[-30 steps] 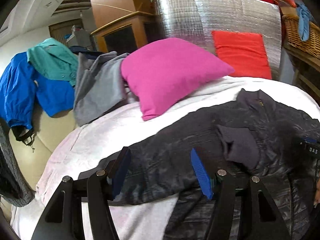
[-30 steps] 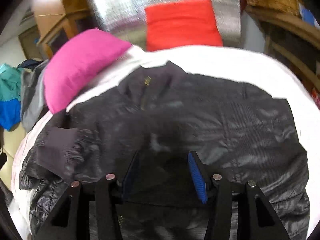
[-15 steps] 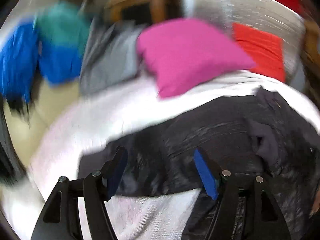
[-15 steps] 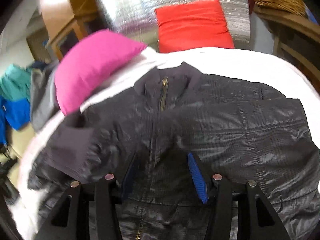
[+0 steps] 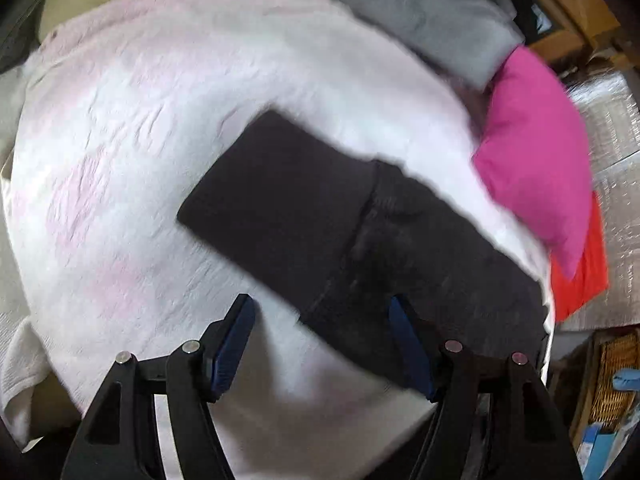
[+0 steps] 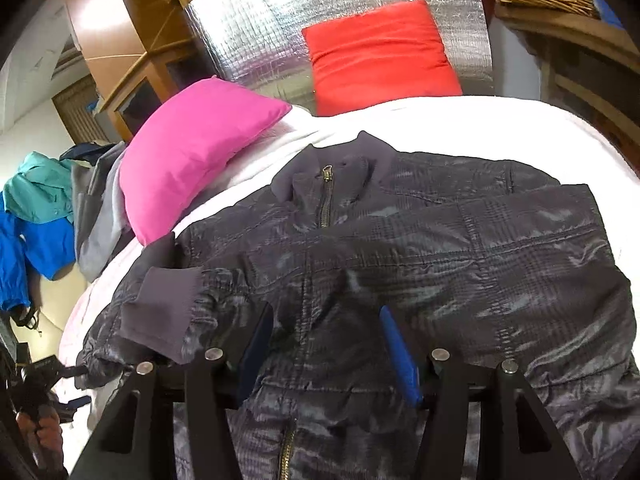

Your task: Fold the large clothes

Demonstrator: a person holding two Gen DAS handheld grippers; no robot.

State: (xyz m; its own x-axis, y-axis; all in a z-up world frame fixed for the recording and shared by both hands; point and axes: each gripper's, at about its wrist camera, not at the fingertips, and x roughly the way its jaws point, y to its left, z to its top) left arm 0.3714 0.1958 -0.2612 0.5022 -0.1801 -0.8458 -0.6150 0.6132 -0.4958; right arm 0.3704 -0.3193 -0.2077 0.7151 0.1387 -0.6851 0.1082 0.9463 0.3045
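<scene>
Jacket (image 6: 400,264) flat on bed (image 6: 500,120), collar toward far end. One sleeve (image 6: 160,308) folded across its left side. Two pillows behind it: one (image 6: 192,156) at far left, other (image 6: 380,52) against headboard (image 6: 320,0). Clothes pile (image 6: 52,216) left of bed. My right claw (image 6: 326,344) above jacket's front.

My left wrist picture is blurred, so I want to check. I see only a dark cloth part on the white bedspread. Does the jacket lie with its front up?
Observer: Yes. In the right wrist view the dark jacket lies front up, with the zipper pull near the collar.
Operator: Does the right gripper hold it?
Observer: No. The right gripper hovers over the jacket's front with its jaws open and nothing between them.
Operator: Is a sleeve folded in?
Observer: One sleeve cuff lies folded onto the front, on the side of the pink pillow.
</scene>
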